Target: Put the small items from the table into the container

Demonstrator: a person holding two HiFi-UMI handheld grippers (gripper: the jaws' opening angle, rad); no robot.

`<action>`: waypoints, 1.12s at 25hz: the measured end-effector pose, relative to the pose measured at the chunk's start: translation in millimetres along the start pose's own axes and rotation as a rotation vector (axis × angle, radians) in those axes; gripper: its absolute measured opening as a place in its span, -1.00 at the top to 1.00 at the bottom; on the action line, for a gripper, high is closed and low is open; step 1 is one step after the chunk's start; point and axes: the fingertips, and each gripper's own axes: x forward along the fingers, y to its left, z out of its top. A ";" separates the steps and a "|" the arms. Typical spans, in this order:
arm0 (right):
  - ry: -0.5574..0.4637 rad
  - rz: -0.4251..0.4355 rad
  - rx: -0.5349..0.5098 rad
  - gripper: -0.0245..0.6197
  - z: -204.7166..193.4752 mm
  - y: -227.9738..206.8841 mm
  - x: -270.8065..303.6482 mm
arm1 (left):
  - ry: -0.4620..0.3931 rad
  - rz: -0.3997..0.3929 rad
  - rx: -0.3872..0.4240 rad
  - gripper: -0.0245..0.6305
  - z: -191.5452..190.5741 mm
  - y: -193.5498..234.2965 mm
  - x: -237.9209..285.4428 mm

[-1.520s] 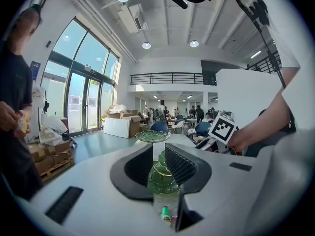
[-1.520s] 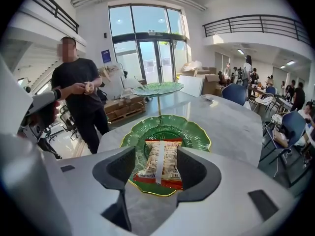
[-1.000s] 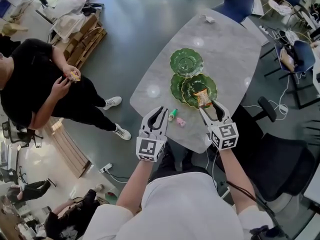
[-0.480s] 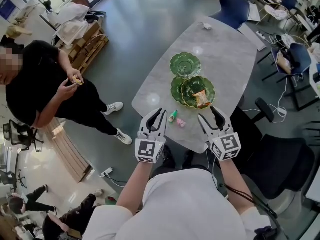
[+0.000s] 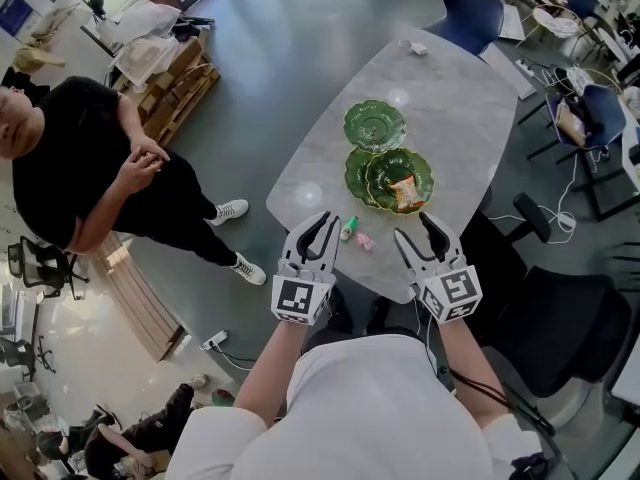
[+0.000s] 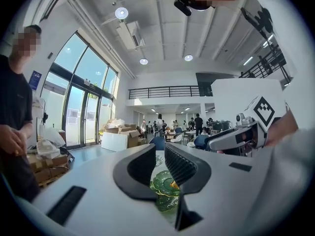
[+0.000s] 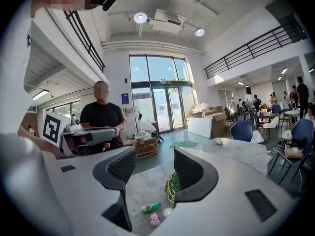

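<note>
Hovering left gripper (image 5: 316,230): we held it level over the near edge of the surface (image 5: 450,88). Its fingers stood a narrow gap apart with nothing between them, and we judged this a waiting pose while the loose items lay ahead.
Right gripper (image 5: 414,232): its fingers were spread wide and empty and tipped slightly down toward the items. We read that as ready for a pick.
Green bottle (image 5: 348,228): it lay on its side on the surface between the two grippers, just beside the stacked dishes and not yet in any container.
Pink item (image 5: 366,241): it lay close to the bottle on the surface, too small to name further.
Stacked leaf-shaped dishes (image 5: 357,176): two green dishes overlapped. The upper one held a snack packet (image 5: 405,194), so we took it for the container.
Third green dish (image 5: 374,125): it sat just beyond the stack and looked empty.
Bystander (image 5: 70,158): this person stood on the floor, well apart from the surface.
</note>
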 end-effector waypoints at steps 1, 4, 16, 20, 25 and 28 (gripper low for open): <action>0.001 0.002 0.001 0.14 0.2 1.2 0.6 | -0.001 -0.003 0.001 0.74 -0.3 0.4 0.1; 0.004 0.012 -0.005 0.14 3.2 6.0 3.2 | 0.000 0.003 -0.005 0.74 1.7 5.8 0.1; 0.115 0.135 -0.023 0.14 -54.3 31.9 33.0 | 0.067 0.050 -0.011 0.74 -41.0 34.6 -18.8; 0.259 0.182 -0.035 0.14 -125.1 41.9 58.2 | 0.113 0.070 -0.074 0.74 -62.1 46.2 -31.1; 0.469 0.170 -0.048 0.13 -226.6 34.5 92.1 | 0.168 0.110 -0.110 0.74 -102.9 55.7 -42.0; 0.524 0.165 -0.022 0.14 -263.0 30.6 104.7 | 0.213 0.135 -0.140 0.74 -134.3 55.6 -46.2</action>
